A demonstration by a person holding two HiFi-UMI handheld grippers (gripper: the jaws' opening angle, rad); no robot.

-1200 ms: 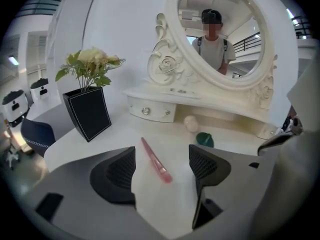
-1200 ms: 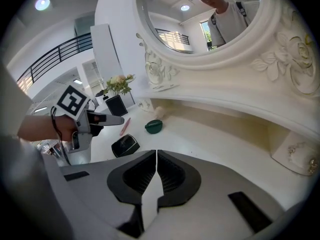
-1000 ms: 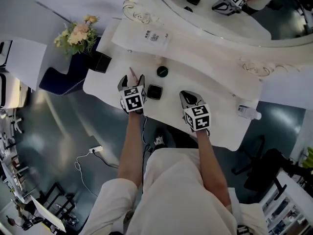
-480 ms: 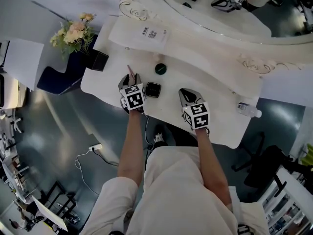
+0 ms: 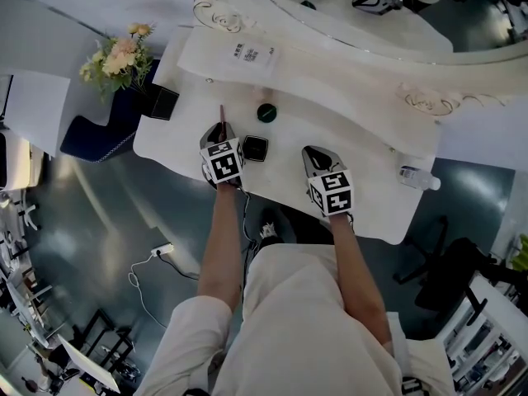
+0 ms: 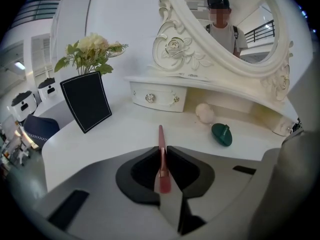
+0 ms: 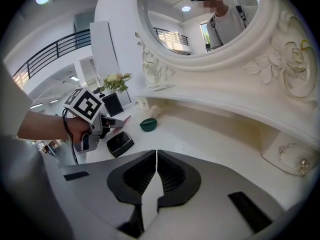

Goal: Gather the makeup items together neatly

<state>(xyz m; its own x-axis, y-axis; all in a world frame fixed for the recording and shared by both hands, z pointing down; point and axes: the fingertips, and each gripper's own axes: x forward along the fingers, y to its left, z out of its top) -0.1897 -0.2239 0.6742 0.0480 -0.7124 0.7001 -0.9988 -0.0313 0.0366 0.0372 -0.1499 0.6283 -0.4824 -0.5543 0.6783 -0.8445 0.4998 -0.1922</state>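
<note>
A slim pink makeup pencil [image 6: 161,144] sticks out forward from between the jaws of my left gripper [image 6: 162,156], which have just been closing and now pinch it. In the head view that pencil [image 5: 221,114] points away over the white vanity table [image 5: 363,139]. A black square compact [image 5: 255,148] lies just right of the left gripper [image 5: 221,130]. A dark green sponge [image 6: 221,134] and a beige egg-shaped sponge [image 6: 204,113] sit farther back. My right gripper [image 7: 157,159] is shut on nothing, right of the compact [image 7: 120,143].
A black frame [image 6: 86,100] and a vase of flowers [image 5: 122,56] stand at the table's left end. A printed card [image 5: 247,54] lies on the raised shelf under the ornate mirror [image 7: 280,59], with a small drawer [image 6: 157,98] below. A small bottle [image 5: 417,176] lies at the right edge.
The left gripper's jaws have closed onto the pink pencil, which before lay loose between them. The right gripper has stayed where it was.
</note>
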